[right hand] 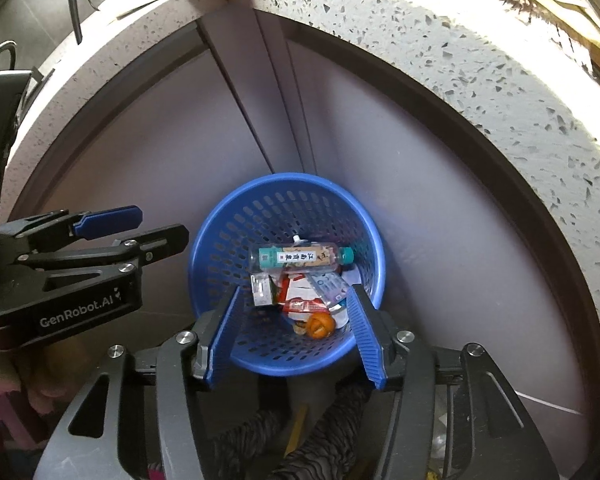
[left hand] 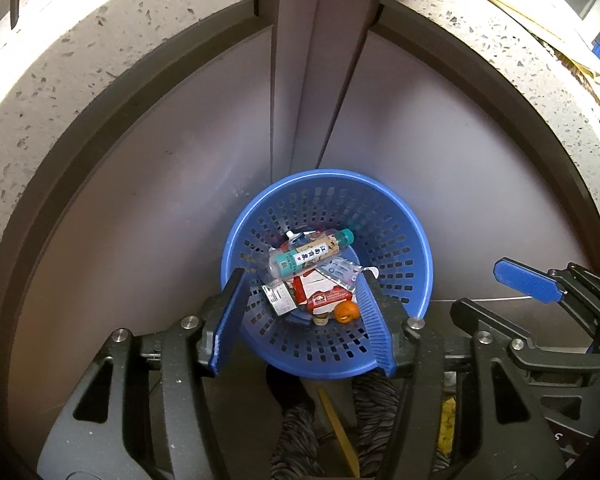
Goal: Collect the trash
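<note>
While both grippers gape, basket [left hand: 404, 216] rim stays unobstructed.

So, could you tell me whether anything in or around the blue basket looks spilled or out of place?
Nothing stands out. The blue basket stands upright on the floor, and the bottle, cartons and orange scrap all lie inside it, with nothing over the rim.
</note>
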`<state>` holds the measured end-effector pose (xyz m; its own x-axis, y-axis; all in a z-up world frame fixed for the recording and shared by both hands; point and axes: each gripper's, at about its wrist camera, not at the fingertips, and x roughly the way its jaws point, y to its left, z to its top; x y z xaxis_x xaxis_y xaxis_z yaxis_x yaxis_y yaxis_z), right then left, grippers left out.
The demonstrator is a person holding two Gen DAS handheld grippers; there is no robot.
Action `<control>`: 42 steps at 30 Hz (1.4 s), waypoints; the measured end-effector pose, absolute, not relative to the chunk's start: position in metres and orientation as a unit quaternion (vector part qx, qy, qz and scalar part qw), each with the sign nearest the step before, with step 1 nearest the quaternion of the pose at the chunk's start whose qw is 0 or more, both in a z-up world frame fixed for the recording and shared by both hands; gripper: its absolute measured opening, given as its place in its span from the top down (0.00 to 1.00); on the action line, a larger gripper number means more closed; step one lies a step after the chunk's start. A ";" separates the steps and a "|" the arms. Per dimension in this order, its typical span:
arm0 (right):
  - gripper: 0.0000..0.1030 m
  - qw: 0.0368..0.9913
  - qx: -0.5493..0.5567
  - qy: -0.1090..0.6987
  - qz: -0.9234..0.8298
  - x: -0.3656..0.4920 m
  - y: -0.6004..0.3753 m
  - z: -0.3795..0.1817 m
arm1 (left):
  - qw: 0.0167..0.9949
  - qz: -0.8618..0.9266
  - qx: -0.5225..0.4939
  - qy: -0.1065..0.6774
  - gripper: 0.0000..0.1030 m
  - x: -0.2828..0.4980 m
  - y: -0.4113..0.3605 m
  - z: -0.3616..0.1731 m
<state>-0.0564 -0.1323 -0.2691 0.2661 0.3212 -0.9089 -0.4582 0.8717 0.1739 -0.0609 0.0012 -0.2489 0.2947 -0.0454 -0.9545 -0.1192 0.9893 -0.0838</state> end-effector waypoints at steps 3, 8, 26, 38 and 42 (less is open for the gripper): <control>0.49 0.793 -0.062 0.554 0.245 -0.057 -0.133 -0.267 | 0.804 0.023 -0.066 0.591 0.44 -0.062 0.000 -0.246; 0.43 0.796 -0.061 0.548 0.249 -0.059 -0.133 -0.258 | 0.808 0.024 -0.064 0.586 0.43 -0.064 0.001 -0.238; 0.38 0.814 -0.058 0.510 0.272 -0.060 -0.137 -0.206 | 0.827 0.025 -0.073 0.556 0.41 -0.066 0.009 -0.192; 0.37 0.833 -0.033 0.474 0.284 -0.055 -0.157 -0.148 | 0.859 0.010 -0.084 0.504 0.41 -0.049 -0.002 -0.127; 0.32 0.842 -0.024 0.456 0.287 -0.048 -0.164 -0.130 | 0.873 0.009 -0.088 0.479 0.33 -0.041 -0.006 -0.102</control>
<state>-0.0485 -0.1639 -0.1300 0.4198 0.4608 -0.7820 -0.5054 0.8343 0.2203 -0.0410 -0.0063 -0.1022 0.5401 -0.0679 -0.8389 -0.1005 0.9844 -0.1444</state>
